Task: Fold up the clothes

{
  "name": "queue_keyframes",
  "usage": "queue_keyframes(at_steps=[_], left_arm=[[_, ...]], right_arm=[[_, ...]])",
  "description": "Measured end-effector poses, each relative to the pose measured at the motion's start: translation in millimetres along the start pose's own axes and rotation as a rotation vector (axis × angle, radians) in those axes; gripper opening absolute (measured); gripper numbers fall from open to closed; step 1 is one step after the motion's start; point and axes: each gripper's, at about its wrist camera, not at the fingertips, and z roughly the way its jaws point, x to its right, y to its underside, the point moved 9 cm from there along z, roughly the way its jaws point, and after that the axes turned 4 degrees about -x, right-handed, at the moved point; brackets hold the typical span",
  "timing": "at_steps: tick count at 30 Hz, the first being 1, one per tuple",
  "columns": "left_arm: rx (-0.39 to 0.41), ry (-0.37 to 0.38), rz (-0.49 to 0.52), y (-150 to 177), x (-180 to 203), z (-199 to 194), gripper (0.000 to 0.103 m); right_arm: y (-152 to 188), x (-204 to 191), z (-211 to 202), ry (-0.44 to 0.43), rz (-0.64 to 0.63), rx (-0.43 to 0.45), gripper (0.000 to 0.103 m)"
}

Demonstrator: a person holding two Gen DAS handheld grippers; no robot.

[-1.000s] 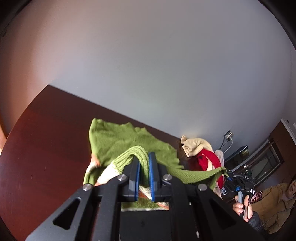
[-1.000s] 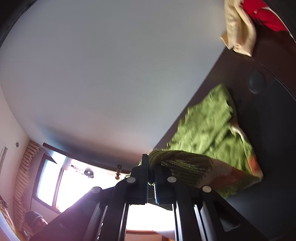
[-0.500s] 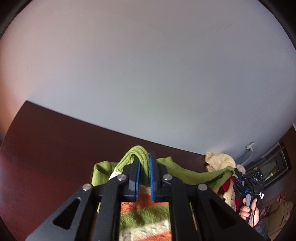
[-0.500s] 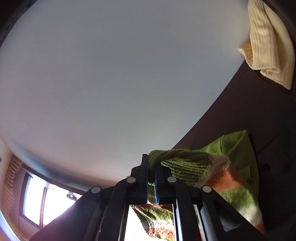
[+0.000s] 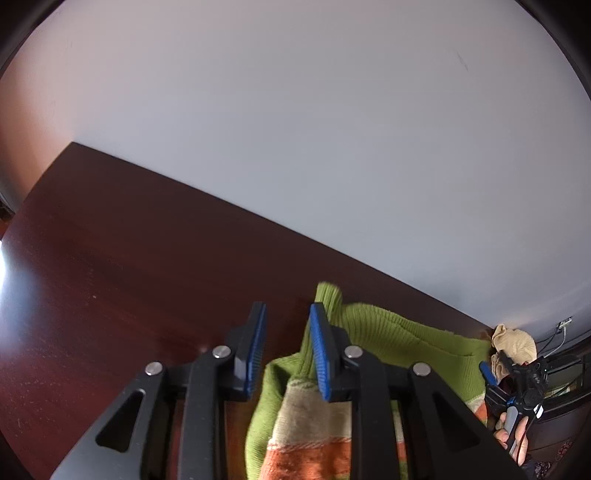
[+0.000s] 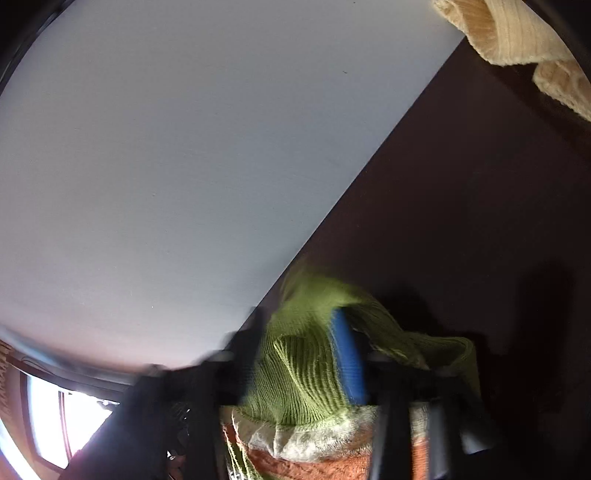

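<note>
We've got the left gripper (image 5: 284,339) tipped down toward the surface (image 5: 129,266), its jaws opening w/ a modest gap; the blue pads (image 5: 319,350) no longer pinch, though the green knit rises along the outer side of the right pad and a bit of it lies low in the gap. The right gripper (image 6: 295,350) is blurred by motion in its own view, pointing at a shallower tilt; its jaws are opening too, wide apart, w/ a hump of the same knit sitting between them but not clamped. In the left wrist view we see that right gripper at far right (image 5: 517,376), w/ the person's hand (image 5: 511,435) around its handle. The surface is dark reddish-brown wood, glossy, w/ a glare patch at its left edge, and it butts against a plain pale wall (image 5: 295,129). A window (image 6: 55,424) glows bright at lower left of the right wrist view. A cream knit garment (image 6: 517,33) lies at the far right end of the surface. The sweater (image 5: 388,339) is ribbed, lime green w/ cream and orange stripes lower down; it lies bunched on the surface near the wall, stretching between the two grippers.
</note>
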Motion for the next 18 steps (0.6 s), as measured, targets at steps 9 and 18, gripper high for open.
queue_keyframes(at_steps=[9,18], left_arm=[[0.002,0.006,0.127,55,7,-45,0.025],[-0.06,-0.054,0.359,130,42,-31,0.037]], right_arm=[[37,-42,-50,0.211,-0.323,0.006,0.08],[138,-39,-21,0.395,-0.564,-0.161,0.08]])
